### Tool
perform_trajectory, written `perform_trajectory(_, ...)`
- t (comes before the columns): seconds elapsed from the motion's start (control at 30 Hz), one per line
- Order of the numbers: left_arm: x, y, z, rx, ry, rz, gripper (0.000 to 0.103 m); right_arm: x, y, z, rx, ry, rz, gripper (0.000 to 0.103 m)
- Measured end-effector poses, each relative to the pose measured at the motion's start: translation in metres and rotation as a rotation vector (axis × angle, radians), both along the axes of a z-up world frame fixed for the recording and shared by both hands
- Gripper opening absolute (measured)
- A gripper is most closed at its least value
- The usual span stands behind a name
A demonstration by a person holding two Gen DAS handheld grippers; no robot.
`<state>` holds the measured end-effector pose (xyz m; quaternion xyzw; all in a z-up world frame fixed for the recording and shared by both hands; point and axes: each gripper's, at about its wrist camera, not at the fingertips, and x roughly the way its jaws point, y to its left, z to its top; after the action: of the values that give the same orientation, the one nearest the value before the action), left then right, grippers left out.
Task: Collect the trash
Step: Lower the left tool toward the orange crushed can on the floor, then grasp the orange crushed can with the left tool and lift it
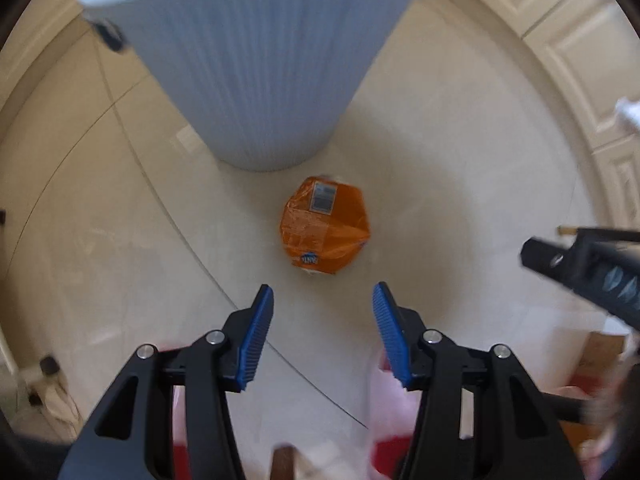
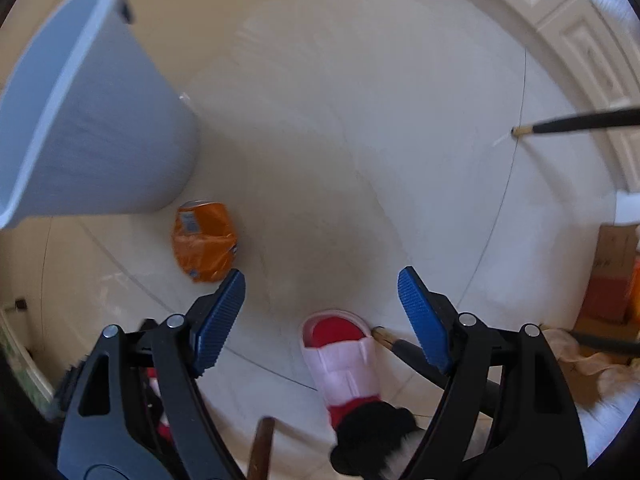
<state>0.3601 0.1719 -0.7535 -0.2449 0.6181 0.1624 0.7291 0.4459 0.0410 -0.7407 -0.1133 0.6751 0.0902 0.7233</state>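
While both tongs stand open and empty, the orange wrapper (image 1: 325,229) lies on the floor (image 1: 460,200) straight ahead of the left tongs (image 1: 323,312), beside the bin (image 1: 264,64), and ahead-left of the right tongs (image 2: 321,296).

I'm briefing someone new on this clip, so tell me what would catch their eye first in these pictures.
The bright orange snack bag stands out most, lying crumpled on the pale tiled floor just in front of the ribbed light-blue trash bin. The left gripper is open and lined up with the bag, not touching it. In the right wrist view, the open right gripper frames a pink slipper with a red sock on the floor.
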Motion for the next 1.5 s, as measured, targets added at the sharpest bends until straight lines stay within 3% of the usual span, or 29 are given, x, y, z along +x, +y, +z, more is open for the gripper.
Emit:
perform_trajectory(0.2, 0.001, 0.024, -0.070, -0.084, -0.033, 0.058, 0.051, 0.001, -0.005, -0.064, 0.018, 0.056, 0.001, 0.078)
perform_trajectory(0.33, 0.004, 0.049, -0.093, -0.130, -0.074, 0.126, 0.051, -0.004, 0.012, -0.101, 0.032, 0.095, 0.027, 0.078)
perform_trajectory(0.53, 0.007, 0.063, -0.115, -0.183, -0.109, 0.078, 0.051, 0.004, 0.019, -0.126, 0.119, 0.108, 0.015, 0.078)
perform_trajectory(1.07, 0.011, 0.091, -0.137, -0.247, -0.171, 0.054, 0.055, 0.011, 0.036, -0.170, 0.135, 0.143, 0.096, 0.078)
perform_trajectory(1.3, 0.013, 0.095, -0.141, -0.329, -0.185, 0.030, 0.054, 0.011, 0.030, -0.180, 0.138, 0.161, 0.097, 0.078)
perform_trajectory(1.37, 0.015, 0.097, -0.140, -0.345, -0.195, 0.019, 0.041, 0.014, 0.032, -0.177, 0.146, 0.163, 0.099, 0.078)
perform_trajectory(1.5, 0.015, 0.095, -0.134, -0.345, -0.204, -0.005, 0.034, 0.014, 0.028, -0.171, 0.136, 0.149, 0.077, 0.078)
